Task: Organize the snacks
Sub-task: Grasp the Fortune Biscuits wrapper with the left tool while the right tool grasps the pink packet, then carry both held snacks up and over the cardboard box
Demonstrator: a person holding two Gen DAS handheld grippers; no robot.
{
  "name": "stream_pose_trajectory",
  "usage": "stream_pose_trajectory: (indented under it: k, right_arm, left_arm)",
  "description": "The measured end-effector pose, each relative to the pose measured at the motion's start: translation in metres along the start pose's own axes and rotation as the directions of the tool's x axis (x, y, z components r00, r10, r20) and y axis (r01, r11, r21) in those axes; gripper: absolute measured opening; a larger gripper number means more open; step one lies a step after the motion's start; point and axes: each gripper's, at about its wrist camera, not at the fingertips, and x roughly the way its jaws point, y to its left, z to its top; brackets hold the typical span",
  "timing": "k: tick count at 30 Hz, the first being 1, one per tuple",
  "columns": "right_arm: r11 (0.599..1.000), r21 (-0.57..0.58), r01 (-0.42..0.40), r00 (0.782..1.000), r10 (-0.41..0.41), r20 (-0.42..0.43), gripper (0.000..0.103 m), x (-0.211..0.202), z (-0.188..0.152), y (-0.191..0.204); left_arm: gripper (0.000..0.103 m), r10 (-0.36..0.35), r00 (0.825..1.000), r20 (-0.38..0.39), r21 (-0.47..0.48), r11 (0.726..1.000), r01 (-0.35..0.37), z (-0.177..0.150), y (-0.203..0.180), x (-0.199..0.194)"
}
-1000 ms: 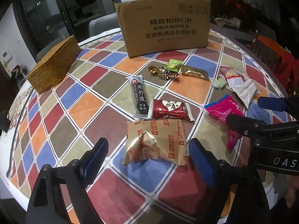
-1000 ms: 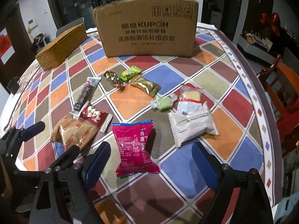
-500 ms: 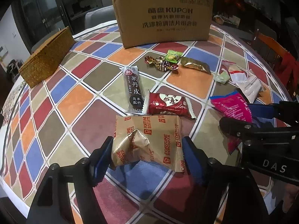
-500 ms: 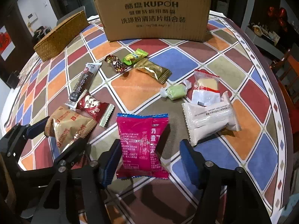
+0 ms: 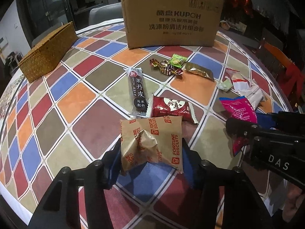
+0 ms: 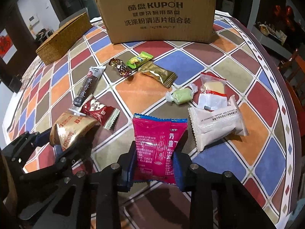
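My left gripper (image 5: 151,161) is shut on a tan Fortune Biscuits packet (image 5: 152,143), its fingers pressing both sides; the packet also shows in the right wrist view (image 6: 73,129). My right gripper (image 6: 154,167) is shut on a pink snack packet (image 6: 156,145), which also shows in the left wrist view (image 5: 239,112). On the table lie a black bar (image 5: 138,91), a dark red packet (image 5: 171,108), foil candies (image 5: 165,67), a green candy (image 6: 140,59), a gold packet (image 6: 158,73), a pale green sweet (image 6: 180,96) and white packets (image 6: 215,126).
A large cardboard box (image 6: 160,13) stands at the back of the checked tablecloth (image 5: 61,103). A woven basket (image 5: 47,51) sits at the back left. The table edge curves along the right (image 6: 286,118), with chairs beyond.
Both grippers moved forward and closed: the left jaws went from wide open to gripping the biscuit packet, the right jaws from wide open to gripping the pink packet.
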Motion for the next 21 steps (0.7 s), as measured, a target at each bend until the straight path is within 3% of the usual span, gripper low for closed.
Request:
stream_pose_trajectory:
  k: [21]
  right_arm:
    - [1.0,0.002,0.006,0.996,-0.006,0.088,0.034,-0.042,0.01,0.002]
  left_arm:
    - [0.051,0.004,0.997,0.074,-0.027,1.0,-0.002,0.017,0.001,-0.044]
